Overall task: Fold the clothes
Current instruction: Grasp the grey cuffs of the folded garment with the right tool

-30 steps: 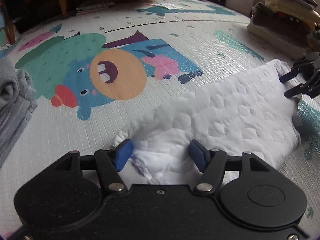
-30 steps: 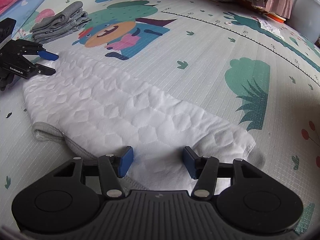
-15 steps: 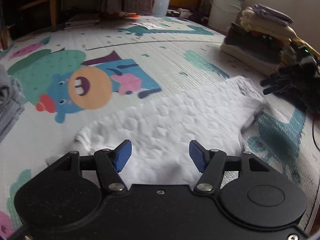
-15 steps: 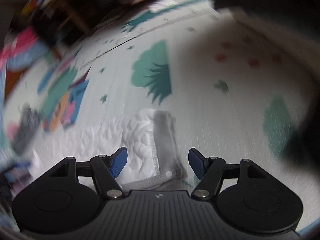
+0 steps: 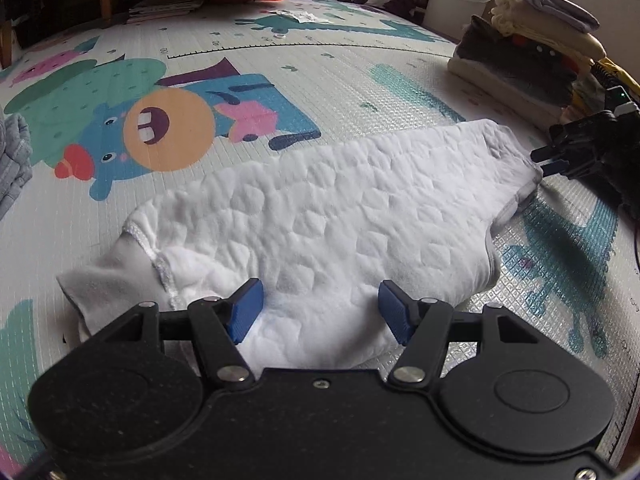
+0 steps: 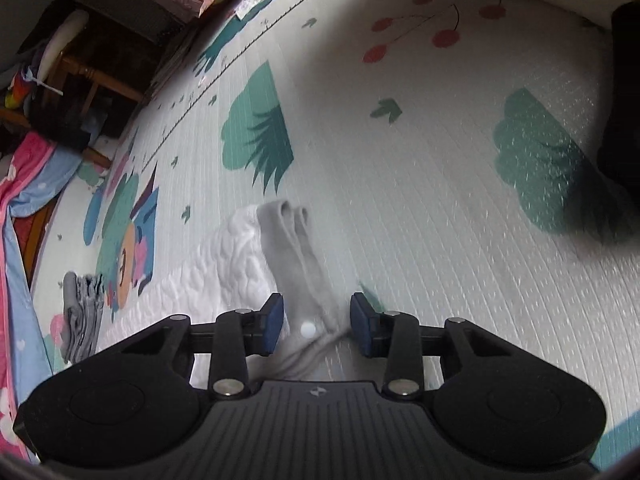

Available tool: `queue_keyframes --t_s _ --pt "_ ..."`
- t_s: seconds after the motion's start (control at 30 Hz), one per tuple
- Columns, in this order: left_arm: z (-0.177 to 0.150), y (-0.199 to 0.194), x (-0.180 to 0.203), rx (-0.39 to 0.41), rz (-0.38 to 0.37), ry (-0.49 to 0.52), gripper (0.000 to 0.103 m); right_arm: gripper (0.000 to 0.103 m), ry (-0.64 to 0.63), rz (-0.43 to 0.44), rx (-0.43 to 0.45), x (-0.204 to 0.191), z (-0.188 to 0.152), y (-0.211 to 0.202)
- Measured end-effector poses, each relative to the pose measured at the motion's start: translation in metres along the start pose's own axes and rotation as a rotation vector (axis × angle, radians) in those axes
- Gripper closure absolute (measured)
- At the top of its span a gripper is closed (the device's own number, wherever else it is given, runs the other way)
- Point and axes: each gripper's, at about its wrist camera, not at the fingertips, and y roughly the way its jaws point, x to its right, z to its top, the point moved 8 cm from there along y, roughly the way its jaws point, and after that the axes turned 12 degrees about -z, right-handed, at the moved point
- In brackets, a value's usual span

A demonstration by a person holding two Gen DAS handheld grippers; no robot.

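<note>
You're at the grab stage: one white quilted garment (image 5: 340, 216) lies flat mid-mat (image 5: 360, 80), not yet folded. Your left gripper (image 5: 320, 312) hovers over its near hem, fingers wide, nothing pinched. Your right gripper (image 6: 316, 322) is closing, the grey snap band (image 6: 296, 264) between its fingers. Next, pinch both ends firmly, then lift together. Also two folded stacks: grey pile (image 5: 12, 160), mixed pile (image 5: 532, 56).

White quilted garment (image 5: 340, 216), cartoon-printed mat (image 5: 280, 40)
</note>
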Motion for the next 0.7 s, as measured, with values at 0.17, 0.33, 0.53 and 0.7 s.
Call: queue_keyframes --t_s 0.17,0.33,0.53,0.7 --pt "0.000 0.002 0.000 0.001 0.001 -0.008 0.039 0.054 0.011 0.007 0.003 -0.002 -0.001 0.001" --pt "-0.001 0.003 0.001 0.004 0.006 -0.006 0.039 0.061 -0.005 -0.020 0.020 -0.002 -0.002 0.001" --pt "-0.001 0.003 0.001 0.005 0.009 -0.005 0.039 0.083 -0.018 -0.052 0.035 0.000 0.001 0.002" --pt "0.000 0.003 0.004 -0.014 -0.004 -0.052 0.039 0.084 -0.063 -0.042 0.063 -0.012 0.011 -0.017"
